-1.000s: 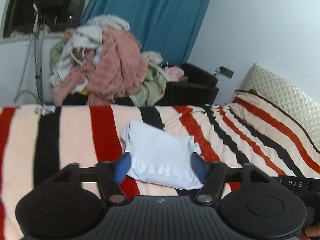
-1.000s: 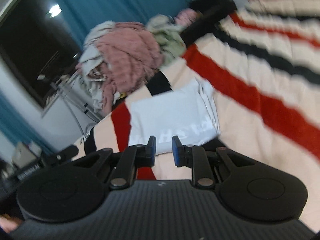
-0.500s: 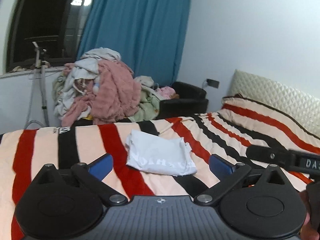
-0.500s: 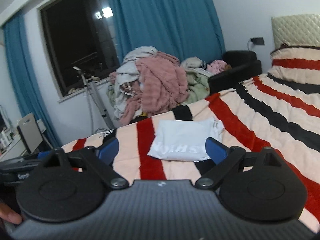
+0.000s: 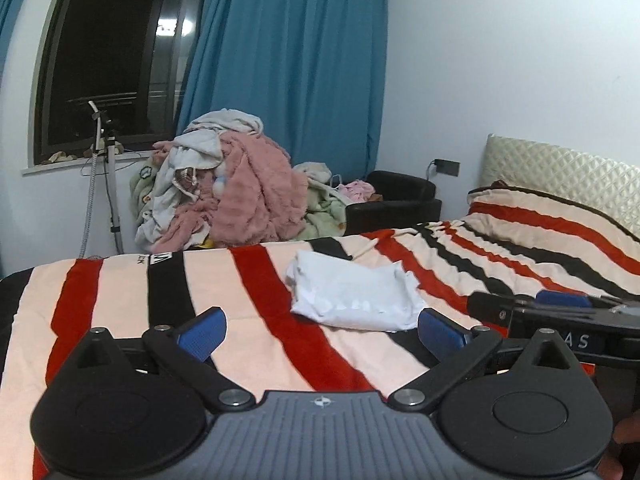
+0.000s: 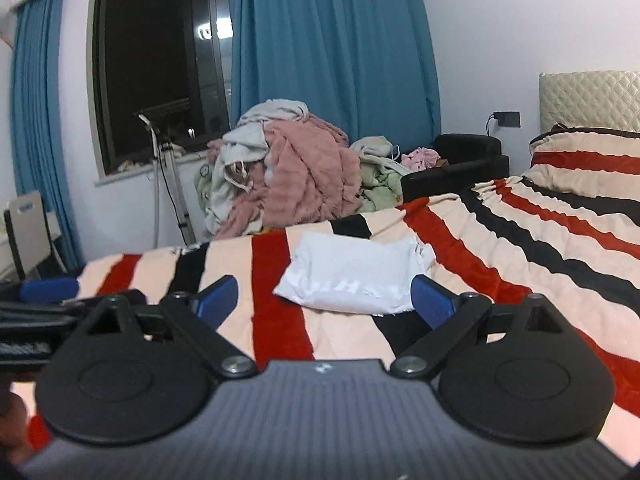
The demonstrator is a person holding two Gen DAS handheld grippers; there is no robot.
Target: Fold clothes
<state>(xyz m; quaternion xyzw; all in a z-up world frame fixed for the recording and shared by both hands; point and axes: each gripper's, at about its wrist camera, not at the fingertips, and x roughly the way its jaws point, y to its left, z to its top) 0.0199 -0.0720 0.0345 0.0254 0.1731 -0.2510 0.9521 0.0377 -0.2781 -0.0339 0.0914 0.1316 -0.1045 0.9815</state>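
Note:
A folded white garment point(image 5: 352, 292) lies on the striped bed cover point(image 5: 248, 312); it also shows in the right wrist view point(image 6: 356, 276). My left gripper point(image 5: 320, 332) is open and empty, held back from the garment and above the cover. My right gripper point(image 6: 324, 296) is open and empty, also back from the garment. The right gripper shows at the right edge of the left wrist view point(image 5: 560, 304). The left gripper shows at the left edge of the right wrist view point(image 6: 48, 292).
A heap of unfolded clothes point(image 5: 232, 188) with a pink fleece point(image 6: 308, 172) is piled beyond the bed's far edge. A black armchair point(image 5: 396, 200) stands by the blue curtain point(image 5: 288, 80). A striped pillow point(image 5: 560, 224) and quilted headboard point(image 5: 560, 172) are at right. A garment steamer pole point(image 5: 108, 168) stands by the window.
Both grippers have opened wide and pulled back and up from the folded white garment, which stays on the bed. The right gripper was shut a second ago.

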